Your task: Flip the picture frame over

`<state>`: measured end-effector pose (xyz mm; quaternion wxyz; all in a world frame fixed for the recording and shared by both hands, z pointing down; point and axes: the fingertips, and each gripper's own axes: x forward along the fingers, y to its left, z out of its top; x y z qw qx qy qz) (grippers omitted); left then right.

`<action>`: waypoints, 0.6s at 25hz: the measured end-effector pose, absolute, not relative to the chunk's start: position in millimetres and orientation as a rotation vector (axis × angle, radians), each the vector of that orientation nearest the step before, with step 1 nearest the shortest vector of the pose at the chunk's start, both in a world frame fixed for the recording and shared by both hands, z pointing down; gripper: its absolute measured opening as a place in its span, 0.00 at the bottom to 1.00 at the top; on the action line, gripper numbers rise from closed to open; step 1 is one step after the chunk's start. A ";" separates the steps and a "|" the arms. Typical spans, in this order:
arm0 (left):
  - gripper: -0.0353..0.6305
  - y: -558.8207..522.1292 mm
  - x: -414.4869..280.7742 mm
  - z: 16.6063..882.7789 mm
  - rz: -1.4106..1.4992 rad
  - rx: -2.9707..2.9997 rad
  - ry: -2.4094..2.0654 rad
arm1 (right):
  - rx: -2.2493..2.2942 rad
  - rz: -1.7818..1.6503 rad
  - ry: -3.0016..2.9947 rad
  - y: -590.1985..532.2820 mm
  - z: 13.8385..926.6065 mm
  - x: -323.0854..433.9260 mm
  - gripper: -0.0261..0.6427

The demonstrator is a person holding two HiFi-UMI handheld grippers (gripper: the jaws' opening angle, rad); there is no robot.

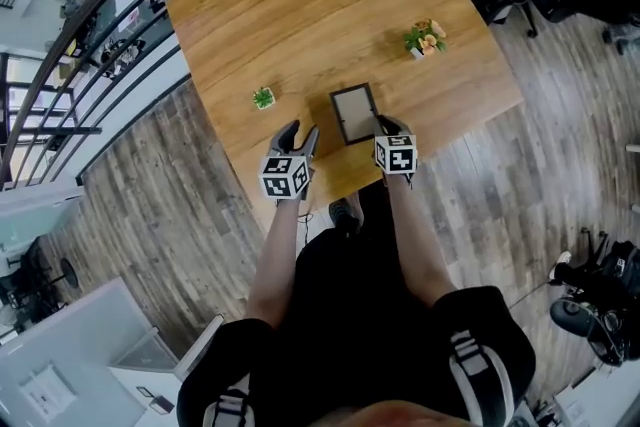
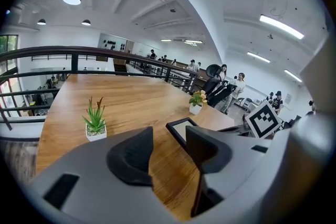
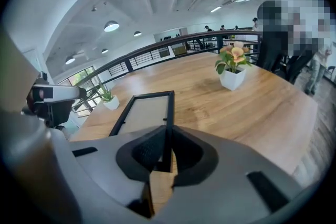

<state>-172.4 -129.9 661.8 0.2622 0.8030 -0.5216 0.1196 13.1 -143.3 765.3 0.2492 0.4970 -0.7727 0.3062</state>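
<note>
Two jaws of the right gripper [image 3: 167, 149] pinch one edge of the picture frame [image 3: 144, 113] between them, likely to tip it over, while the left gripper [image 2: 169, 150] holds its jaws apart, empty, frame just ahead

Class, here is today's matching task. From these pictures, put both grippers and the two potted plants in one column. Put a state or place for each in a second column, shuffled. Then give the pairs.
Column one
1. left gripper
2. right gripper
3. spiky green plant
4. flowering plant

Column two
A. shut on the picture frame's edge
B. left of the picture frame in the head view
C. jaws apart, gripping nothing
D. beyond the picture frame and to its right in the head view

Pairs: 1-C, 2-A, 3-B, 4-D
</note>
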 end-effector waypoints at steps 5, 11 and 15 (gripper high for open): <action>0.37 -112.7 -166.8 649.4 0.285 2.204 -1.369 | 1.398 0.851 -2.131 -121.5 751.6 13.0 0.11; 0.37 -96.3 -169.9 633.5 0.238 2.215 -1.356 | 1.404 0.832 -2.173 -110.1 736.0 7.4 0.11; 0.37 -101.2 -172.8 621.5 0.126 2.180 -1.356 | 1.375 0.790 -2.215 -113.9 722.0 -0.3 0.11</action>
